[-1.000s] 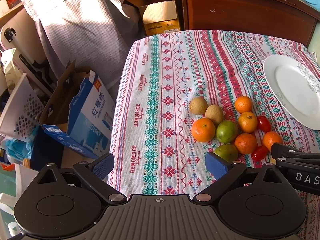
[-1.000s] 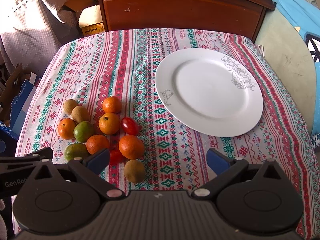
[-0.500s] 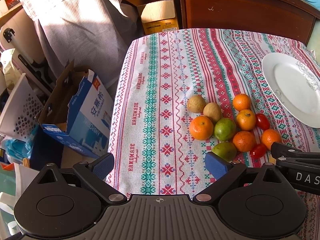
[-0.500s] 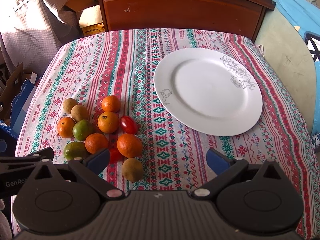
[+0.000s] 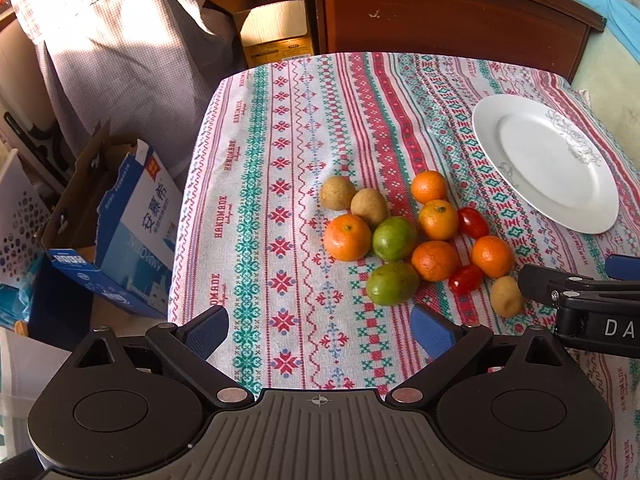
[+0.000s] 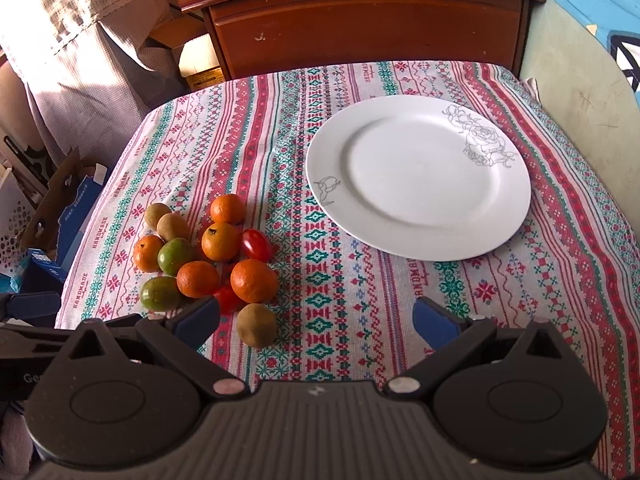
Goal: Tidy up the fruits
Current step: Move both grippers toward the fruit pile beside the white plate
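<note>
The left gripper (image 5: 320,324) and right gripper (image 6: 316,318) are both hanging wide apart, holding nothing. The fruits (image 6: 208,258) are sitting in a pile on the striped cloth (image 6: 360,292), at 8 o'clock from the white plate (image 6: 418,180).

Left tongs (image 5: 320,326) spread wide, empty; right tongs (image 6: 318,320) likewise, level.

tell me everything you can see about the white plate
The white plate is round, glossy and looks ceramic, with a wide flat rim around a shallow centre. A grey line-drawn rose sits on its far right rim and a smaller sketch on its near left rim. It lies flat and holds nothing, on the patterned tablecloth, right of the fruit pile. Nothing else touches it.
</note>
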### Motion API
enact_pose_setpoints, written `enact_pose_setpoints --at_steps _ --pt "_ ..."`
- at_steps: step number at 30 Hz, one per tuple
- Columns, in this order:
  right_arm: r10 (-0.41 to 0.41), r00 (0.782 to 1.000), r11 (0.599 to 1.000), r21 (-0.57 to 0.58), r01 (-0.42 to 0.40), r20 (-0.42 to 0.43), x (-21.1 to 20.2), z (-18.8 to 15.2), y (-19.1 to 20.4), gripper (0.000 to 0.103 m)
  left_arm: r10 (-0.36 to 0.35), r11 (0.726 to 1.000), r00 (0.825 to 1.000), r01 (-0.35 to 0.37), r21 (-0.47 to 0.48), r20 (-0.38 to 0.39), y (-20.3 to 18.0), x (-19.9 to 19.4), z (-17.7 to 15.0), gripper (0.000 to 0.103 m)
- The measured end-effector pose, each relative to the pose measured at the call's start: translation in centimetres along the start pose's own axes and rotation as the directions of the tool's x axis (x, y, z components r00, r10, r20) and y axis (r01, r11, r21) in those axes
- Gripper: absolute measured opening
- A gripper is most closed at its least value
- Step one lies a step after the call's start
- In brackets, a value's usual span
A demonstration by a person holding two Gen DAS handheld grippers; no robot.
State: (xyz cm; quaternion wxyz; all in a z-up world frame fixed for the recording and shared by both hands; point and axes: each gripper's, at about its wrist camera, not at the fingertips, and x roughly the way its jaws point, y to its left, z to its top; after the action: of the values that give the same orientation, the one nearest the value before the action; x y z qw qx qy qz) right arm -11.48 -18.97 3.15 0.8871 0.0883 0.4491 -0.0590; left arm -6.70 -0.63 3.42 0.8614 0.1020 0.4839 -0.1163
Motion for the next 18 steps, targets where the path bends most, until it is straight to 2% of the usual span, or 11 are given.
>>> enact_pose_setpoints --at_steps 5,11,18 --pt "0.053 0.998 0.997 -0.051 -0.052 0.018 -0.7 -1.2 -0.3 0.101 -0.041 0.999 0.999 0.041 0.001 0.000 0.4 0.0 -1.1 0.098" --pt "0.102 0.995 0.992 -0.078 -0.100 0.021 -0.9 -2.5 0.0 0.098 -0.043 0.998 0.999 0.042 -0.038 -0.008 1.7 0.3 -1.9 0.099" --pt "0.129 0.990 0.985 -0.118 -0.123 0.052 -0.6 -3.3 0.5 0.081 -0.042 0.997 0.999 0.041 -0.066 -0.008 2.5 0.6 -1.9 0.098"
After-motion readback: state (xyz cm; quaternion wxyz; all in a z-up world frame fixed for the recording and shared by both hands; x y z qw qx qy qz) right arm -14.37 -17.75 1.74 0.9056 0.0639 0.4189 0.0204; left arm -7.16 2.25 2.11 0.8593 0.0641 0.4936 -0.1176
